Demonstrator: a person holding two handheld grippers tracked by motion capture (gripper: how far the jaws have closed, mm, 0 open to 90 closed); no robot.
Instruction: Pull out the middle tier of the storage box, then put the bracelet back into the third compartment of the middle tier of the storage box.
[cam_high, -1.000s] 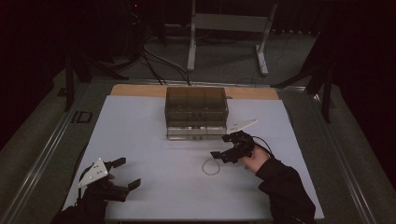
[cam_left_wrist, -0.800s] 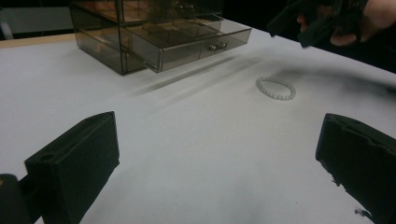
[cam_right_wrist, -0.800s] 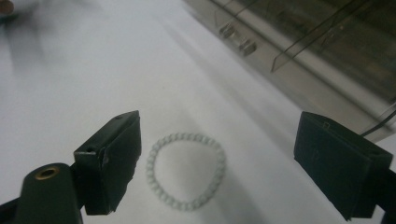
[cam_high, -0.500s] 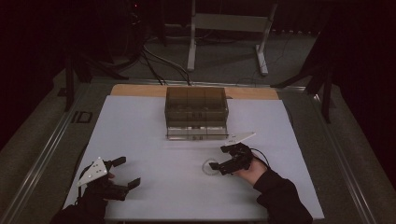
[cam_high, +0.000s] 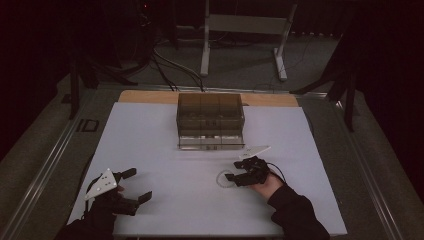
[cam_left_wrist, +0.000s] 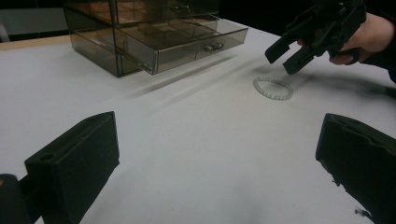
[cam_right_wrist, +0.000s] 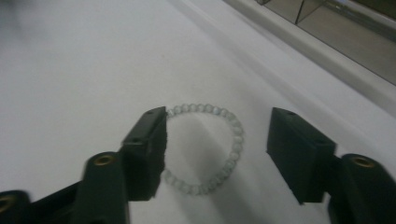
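Hovering low over the white table (cam_high: 165, 150), our right gripper (cam_high: 236, 177) has its jaws half apart; they have just been closing, and the bead bracelet (cam_right_wrist: 205, 149) lies flat between them, one jaw over its rim, the other clear of it. We see no grip on it yet. Just beyond the bracelet stands the smoky clear drawer box (cam_high: 210, 120), its bottom drawer (cam_left_wrist: 187, 42) pulled out toward us. Well apart, at the near left corner, our left gripper (cam_high: 131, 185) rests with jaws wide and nothing in them.
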